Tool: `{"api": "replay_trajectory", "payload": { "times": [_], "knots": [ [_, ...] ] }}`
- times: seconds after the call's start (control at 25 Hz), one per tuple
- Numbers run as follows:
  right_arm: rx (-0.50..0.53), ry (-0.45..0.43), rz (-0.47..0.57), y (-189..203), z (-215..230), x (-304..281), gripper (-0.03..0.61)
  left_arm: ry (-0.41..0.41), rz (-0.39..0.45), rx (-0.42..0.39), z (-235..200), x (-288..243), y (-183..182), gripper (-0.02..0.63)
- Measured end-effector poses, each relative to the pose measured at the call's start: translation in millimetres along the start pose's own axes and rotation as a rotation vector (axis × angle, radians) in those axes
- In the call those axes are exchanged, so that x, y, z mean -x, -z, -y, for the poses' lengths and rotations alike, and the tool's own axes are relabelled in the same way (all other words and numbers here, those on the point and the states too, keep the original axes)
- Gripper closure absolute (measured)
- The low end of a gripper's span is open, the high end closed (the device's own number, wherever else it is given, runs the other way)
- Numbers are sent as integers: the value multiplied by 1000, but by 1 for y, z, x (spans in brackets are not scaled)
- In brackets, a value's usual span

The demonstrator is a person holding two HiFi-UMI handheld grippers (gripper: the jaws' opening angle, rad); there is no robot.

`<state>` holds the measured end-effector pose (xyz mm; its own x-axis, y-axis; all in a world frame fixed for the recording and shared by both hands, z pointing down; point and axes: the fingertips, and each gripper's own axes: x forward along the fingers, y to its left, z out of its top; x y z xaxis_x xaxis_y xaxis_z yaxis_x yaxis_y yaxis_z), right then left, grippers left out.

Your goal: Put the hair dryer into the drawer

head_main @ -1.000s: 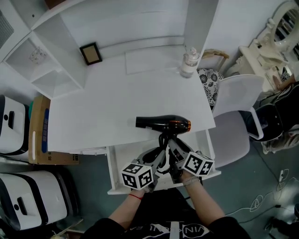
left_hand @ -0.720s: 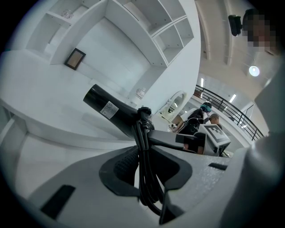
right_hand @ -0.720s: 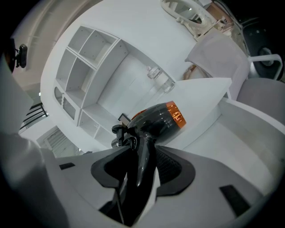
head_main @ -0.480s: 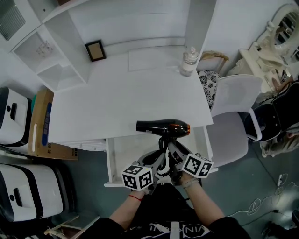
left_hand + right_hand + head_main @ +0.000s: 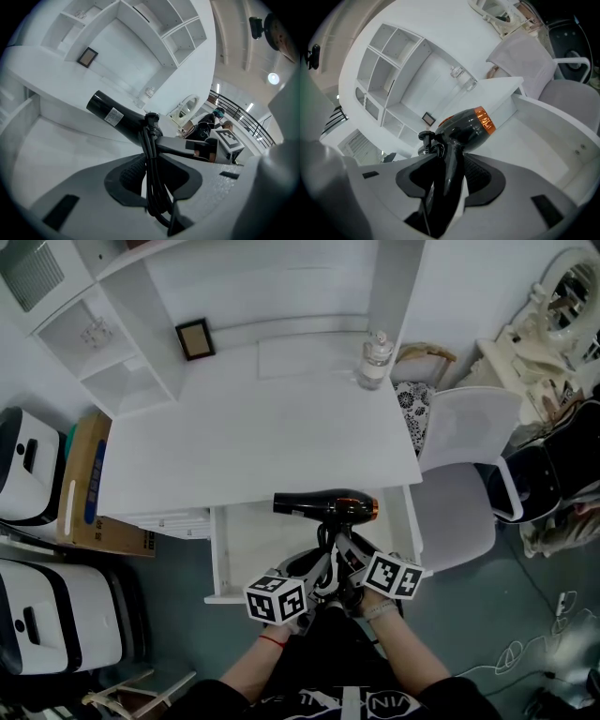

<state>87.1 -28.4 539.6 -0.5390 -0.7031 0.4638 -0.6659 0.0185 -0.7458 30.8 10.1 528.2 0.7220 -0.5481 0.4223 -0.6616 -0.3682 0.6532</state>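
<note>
The black hair dryer (image 5: pixel 323 506) with an orange ring hangs level over the open white drawer (image 5: pixel 246 549), nozzle pointing left. Its handle points down toward me. My right gripper (image 5: pixel 343 555) is shut on that handle (image 5: pixel 449 178), which fills the space between its dark pads. In the right gripper view the orange ring (image 5: pixel 485 120) shows above the jaws. My left gripper (image 5: pixel 317 564) is shut on the bundled black cord (image 5: pixel 151 173) beside the handle, and the barrel (image 5: pixel 117 119) reaches up and left. The drawer's floor (image 5: pixel 56 159) lies below.
The white desk top (image 5: pixel 253 437) carries a glass bottle (image 5: pixel 376 360) and a small picture frame (image 5: pixel 195 338) at the back. A white chair (image 5: pixel 459 474) stands to the right. A cardboard box (image 5: pixel 80 484) and white appliances (image 5: pixel 37 624) sit at the left.
Both grippers have brought the hair dryer back toward me, from over the desk's front edge to over the open drawer, and a little lower. Both grips are unchanged.
</note>
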Motion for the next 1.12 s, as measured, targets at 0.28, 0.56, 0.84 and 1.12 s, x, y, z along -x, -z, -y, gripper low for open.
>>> {"api": "replay_trajectory", "payload": {
  "times": [0.28, 0.56, 0.84, 1.12],
  "knots": [
    [-14, 37, -67, 18, 13, 4, 404, -23, -47, 48, -3, 0, 22, 525],
    [-18, 78, -136, 30, 21, -6, 404, -37, -116, 88, -15, -3, 33, 525],
    [-28, 110, -183, 32, 28, -23, 405, -46, -155, 113, -30, -12, 34, 525],
    [-51, 130, -209, 35, 35, -40, 405, -62, -198, 127, -47, -19, 34, 525]
  ]
}}
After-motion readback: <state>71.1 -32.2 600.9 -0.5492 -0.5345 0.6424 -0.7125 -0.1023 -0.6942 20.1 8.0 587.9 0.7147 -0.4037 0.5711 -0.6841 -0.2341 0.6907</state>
